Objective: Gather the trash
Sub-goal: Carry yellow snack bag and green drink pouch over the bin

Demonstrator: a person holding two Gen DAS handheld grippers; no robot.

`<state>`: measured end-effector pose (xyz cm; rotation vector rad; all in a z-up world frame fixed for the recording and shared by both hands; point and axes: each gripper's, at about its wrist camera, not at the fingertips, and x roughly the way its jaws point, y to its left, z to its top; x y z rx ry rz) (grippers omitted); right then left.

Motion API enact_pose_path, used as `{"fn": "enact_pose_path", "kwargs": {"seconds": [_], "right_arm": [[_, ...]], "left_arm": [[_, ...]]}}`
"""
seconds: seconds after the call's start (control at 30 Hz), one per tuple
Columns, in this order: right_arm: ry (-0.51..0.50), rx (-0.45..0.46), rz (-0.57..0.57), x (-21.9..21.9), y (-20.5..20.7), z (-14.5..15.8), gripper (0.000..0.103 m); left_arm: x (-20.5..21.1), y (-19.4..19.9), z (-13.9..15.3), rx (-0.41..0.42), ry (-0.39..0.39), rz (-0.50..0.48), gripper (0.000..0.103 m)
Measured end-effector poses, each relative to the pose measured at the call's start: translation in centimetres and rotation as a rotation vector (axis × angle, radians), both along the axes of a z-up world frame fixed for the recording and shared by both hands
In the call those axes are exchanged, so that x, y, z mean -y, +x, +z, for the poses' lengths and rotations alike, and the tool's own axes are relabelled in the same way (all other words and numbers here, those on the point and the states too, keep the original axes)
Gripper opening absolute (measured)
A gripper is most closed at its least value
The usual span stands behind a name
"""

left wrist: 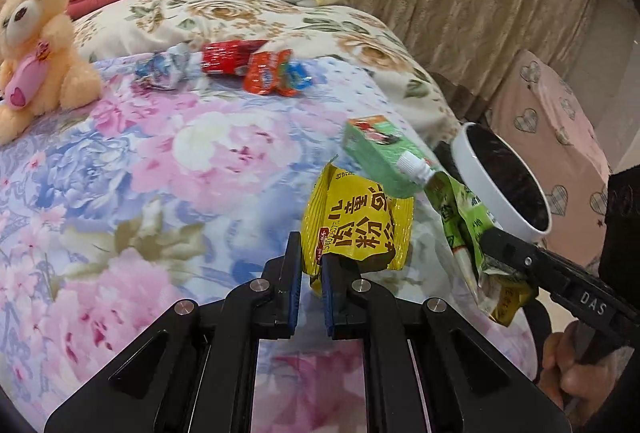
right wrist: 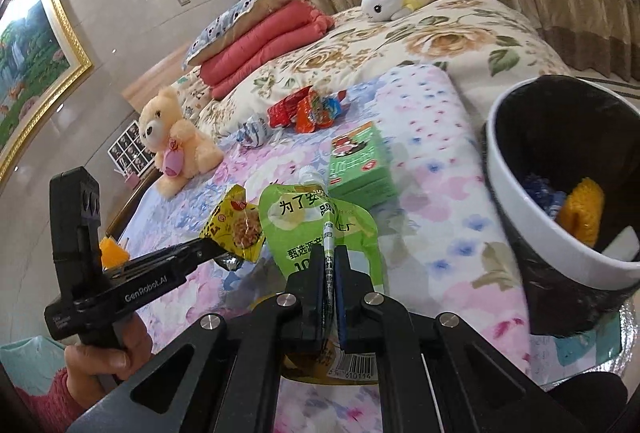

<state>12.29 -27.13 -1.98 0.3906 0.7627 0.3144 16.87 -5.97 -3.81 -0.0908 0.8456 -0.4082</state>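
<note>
Your left gripper (left wrist: 311, 265) points down at a slant, its jaws pinched nearly together on the corner of a yellow wrapper (left wrist: 356, 221). Your right gripper (right wrist: 330, 273) also tilts downward, jaws clamped tight on the seam of a green pouch (right wrist: 320, 229). Your left hand (right wrist: 108, 357) and right hand (left wrist: 576, 373) each wrap a gripper's handle.

Ahead of the right gripper (right wrist: 329, 261) lies a green box (right wrist: 360, 161) on the quilt (right wrist: 440, 233), blocking the straight line forward. To its right the mouth of the white bin (right wrist: 516, 193) is unobstructed, with bare quilt between. The left gripper (left wrist: 310, 265), close on its left, narrows that side; beyond lie wrappers (right wrist: 304, 109) and a teddy bear (right wrist: 176, 141).
</note>
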Motion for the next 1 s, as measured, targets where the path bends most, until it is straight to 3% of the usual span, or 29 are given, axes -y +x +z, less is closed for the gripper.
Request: {"fn": "enact_pose_path", "kwargs": {"seconds": [1.0], "right_arm": [[0.018, 0.058, -0.222, 10.4, -2.4, 2.1, 0.004]], "left_arm": [[10.1, -0.9, 3.2, 0.043, 0.008, -0.180, 0.008]]}}
